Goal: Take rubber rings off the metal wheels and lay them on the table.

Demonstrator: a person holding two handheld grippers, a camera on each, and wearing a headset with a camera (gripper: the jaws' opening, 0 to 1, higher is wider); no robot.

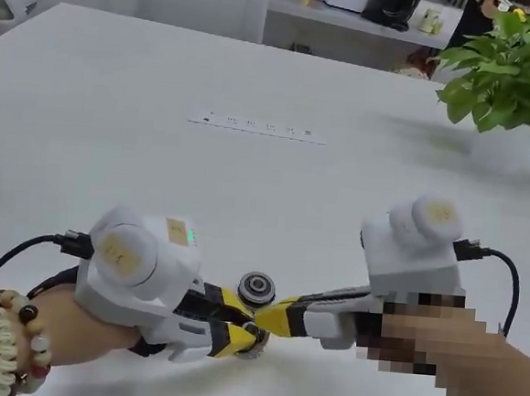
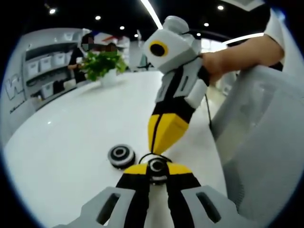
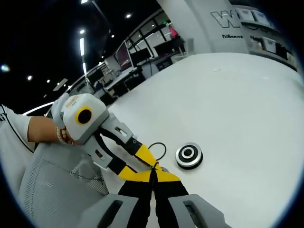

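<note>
**Clerk:** Tools, count and state?

**Keeper:** Two, tips meeting at lower centre of the head view.
- The left tool (image 2: pixel 157 175) is at bottom centre of the left gripper view. Its jaws are narrow, clamped on the held wheel (image 2: pixel 157 166) between the yellow tips.
- The right tool (image 3: pixel 154 173) is at bottom centre of the right gripper view. Its jaws are pressed together, pinching the rubber ring (image 3: pixel 160 149).

**Clerk:** Metal wheels?

**Keeper:** Two.
- The held wheel is as entered above, off the desk (image 1: pixel 163 89).
- The loose wheel (image 1: pixel 256 288) lies flat on the desk, just above the meeting tips in the head view and not touching them. It has a dark outer band; I cannot tell whether that is rubber.

**Clerk:** Rubber rings?

**Keeper:** One counted. It is a thin black loop just above the right tool's tips, reaching toward the left tool's tip. I cannot tell whether it is hooked on the held wheel. It is not lying on the desk.

**Clerk:** Sundries?

**Keeper:**
- One white power strip (image 1: pixel 257 127), upper middle of the head view, well apart from the tools.
- One potted plant (image 1: pixel 514 71), upper right corner.
- Bead bracelets (image 1: pixel 1 342) on the wrist at lower left; the number of strands is unclear.
</note>
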